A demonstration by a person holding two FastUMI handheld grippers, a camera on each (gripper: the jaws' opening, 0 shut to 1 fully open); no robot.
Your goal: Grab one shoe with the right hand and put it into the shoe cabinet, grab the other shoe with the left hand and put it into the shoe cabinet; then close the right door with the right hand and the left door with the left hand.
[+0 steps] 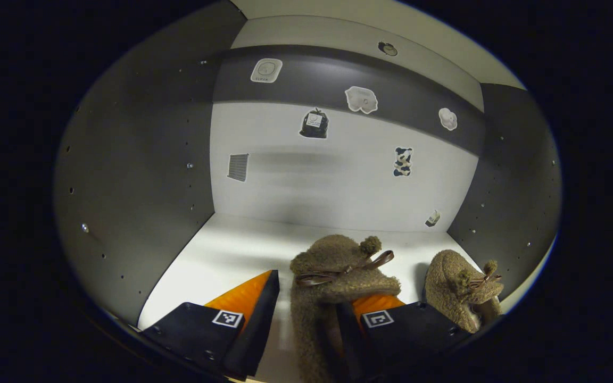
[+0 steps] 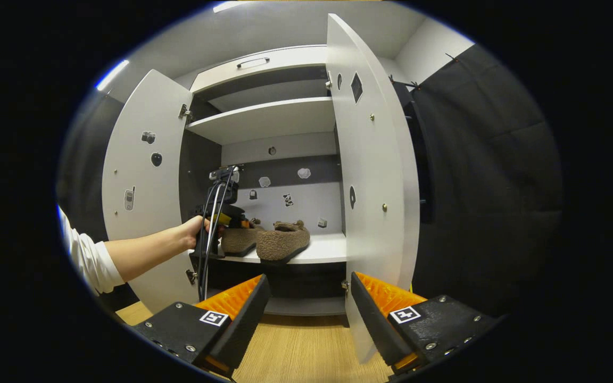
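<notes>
Two fuzzy brown slippers with ribbon bows lie on the cabinet's white shelf (image 1: 221, 250). In the left gripper view, one slipper (image 1: 333, 276) sits between the fingers of my left gripper (image 1: 312, 290), which is open. It rests against the right finger (image 1: 375, 314), with a gap to the left finger (image 1: 248, 303). The other slipper (image 1: 461, 287) lies farther right. In the right gripper view, my right gripper (image 2: 309, 277) is open and holds nothing, in front of the cabinet. There both slippers (image 2: 282, 242) lie side by side, and a hand (image 2: 195, 229) holds the left gripper (image 2: 221, 205) by them.
Both cabinet doors stand open, the left door (image 2: 141, 186) and the right door (image 2: 370, 159). A higher shelf (image 2: 264, 119) and a top drawer (image 2: 256, 64) sit above. Dark side walls (image 1: 136, 175) close in the compartment. A wooden floor (image 2: 296, 346) lies below.
</notes>
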